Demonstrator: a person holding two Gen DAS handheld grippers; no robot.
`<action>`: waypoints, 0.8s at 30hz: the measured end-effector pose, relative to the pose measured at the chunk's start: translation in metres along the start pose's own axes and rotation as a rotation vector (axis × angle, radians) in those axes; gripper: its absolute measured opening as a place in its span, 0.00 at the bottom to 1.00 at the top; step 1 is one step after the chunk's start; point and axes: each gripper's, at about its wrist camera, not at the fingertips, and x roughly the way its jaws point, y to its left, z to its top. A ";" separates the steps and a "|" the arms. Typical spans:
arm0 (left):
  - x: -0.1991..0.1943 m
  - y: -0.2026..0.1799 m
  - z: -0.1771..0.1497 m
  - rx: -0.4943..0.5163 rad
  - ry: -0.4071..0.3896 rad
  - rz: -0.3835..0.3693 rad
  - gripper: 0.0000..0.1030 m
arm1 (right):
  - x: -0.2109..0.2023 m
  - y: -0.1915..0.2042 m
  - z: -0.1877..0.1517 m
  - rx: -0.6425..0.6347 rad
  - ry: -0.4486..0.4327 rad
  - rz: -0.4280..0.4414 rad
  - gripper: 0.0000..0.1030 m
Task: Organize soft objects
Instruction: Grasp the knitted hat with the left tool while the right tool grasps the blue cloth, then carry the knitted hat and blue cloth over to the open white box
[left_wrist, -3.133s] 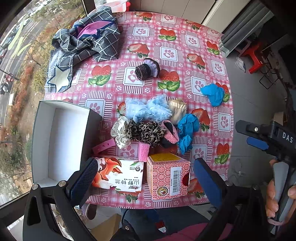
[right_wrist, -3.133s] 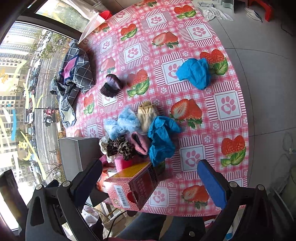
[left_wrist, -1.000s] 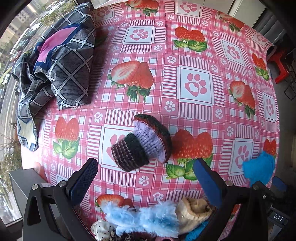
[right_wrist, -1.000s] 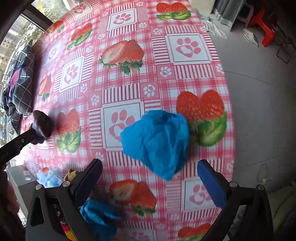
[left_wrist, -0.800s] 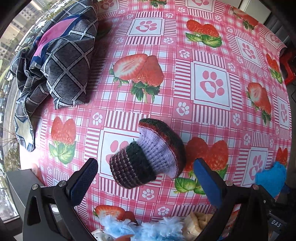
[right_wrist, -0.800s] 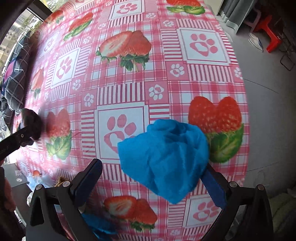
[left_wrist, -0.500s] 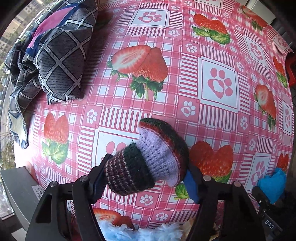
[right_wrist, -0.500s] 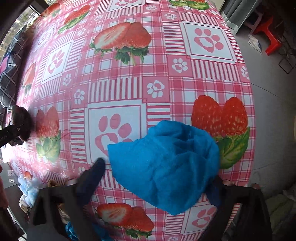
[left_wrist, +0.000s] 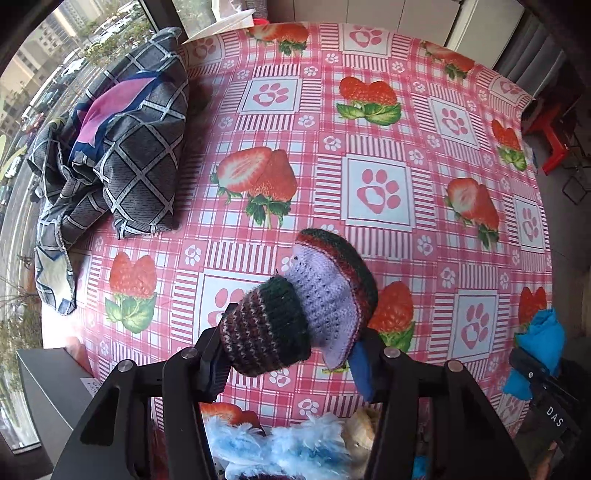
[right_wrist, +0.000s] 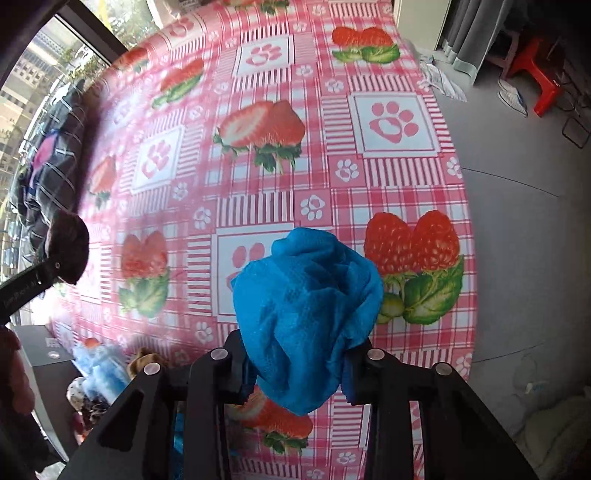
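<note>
Now table (left_wrist: 376, 192) with strawberry cloth sits farther below than half a second ago; left tongs (left_wrist: 291, 350) clamped on knitted sock roll (left_wrist: 295, 306), right tongs (right_wrist: 295, 365) clamped on blue cloth (right_wrist: 306, 314), both raised off it; fluffy pile (left_wrist: 280, 446) near bottom edge

The knit roll (left_wrist: 295, 306) covers the inner faces of the left gripper's (left_wrist: 291, 360) pads, and the blue cloth (right_wrist: 306, 317) does the same on the right gripper (right_wrist: 295, 369). The fluffy pile (left_wrist: 280, 450) runs off the bottom edge behind the gripper frame. The plaid cloth (right_wrist: 48, 162) (right view) is smeared with blur.
</note>
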 end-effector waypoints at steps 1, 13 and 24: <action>-0.008 -0.004 -0.001 0.014 -0.008 -0.004 0.55 | -0.006 -0.002 -0.001 0.007 -0.006 0.007 0.35; -0.069 -0.068 -0.028 0.191 -0.061 -0.083 0.55 | -0.059 -0.002 -0.033 0.032 -0.034 0.041 0.35; -0.128 -0.095 -0.092 0.305 -0.098 -0.146 0.55 | -0.097 -0.002 -0.084 0.049 -0.016 0.076 0.35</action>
